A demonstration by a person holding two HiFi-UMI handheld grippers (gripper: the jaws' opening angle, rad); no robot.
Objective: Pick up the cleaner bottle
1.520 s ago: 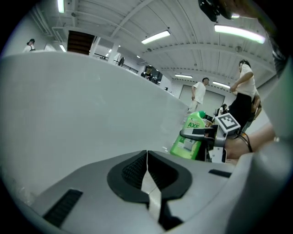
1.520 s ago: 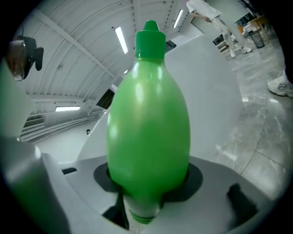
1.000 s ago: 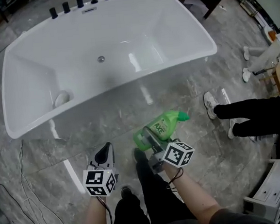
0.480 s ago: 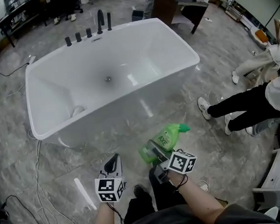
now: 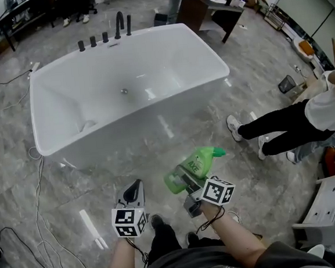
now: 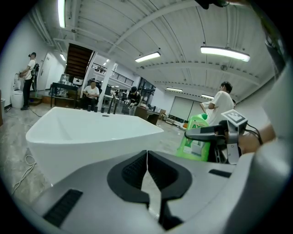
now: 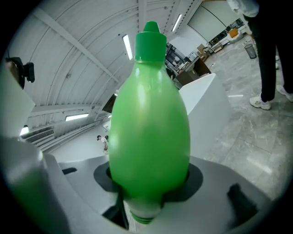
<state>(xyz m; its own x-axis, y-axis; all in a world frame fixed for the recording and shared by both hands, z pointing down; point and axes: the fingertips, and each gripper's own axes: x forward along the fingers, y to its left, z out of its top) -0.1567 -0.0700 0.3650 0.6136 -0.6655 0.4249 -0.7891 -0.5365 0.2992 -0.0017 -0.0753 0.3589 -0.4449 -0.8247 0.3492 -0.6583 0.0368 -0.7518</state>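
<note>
— Checking my feeds against a second ago: do you see the same shift I do?

— I do. The head view sits higher over the room now. The white bathtub (image 5: 127, 134) looks smaller and lies farther up the picture. A dark desk (image 5: 200, 10) beyond it has come into sight.

— And the tool I care about?

— Your right gripper (image 5: 183, 179) keeps its pinch on the green cleaner bottle (image 7: 149, 128), the same grip as a second ago. In the right gripper view I see the dark pads pressing on both sides of its fat lower body. The cap points away along the jaws.

— So where do I have it?

— Off the grey floor (image 5: 102, 183), in the air in front of you. In the head view it lies sideways with the cap toward the right, between your body and the tub's near wall, touching neither.

— I read my left gripper (image 6: 147, 167) as pressed together with nothing in it.

— Agreed, the two pads meet along one thin line. It hangs just left of the right one, as before.

— Anything else moved?

— The bystander (image 5: 278, 129) at the right has shifted. Those feet now stand nearer the tub's corner.
</note>
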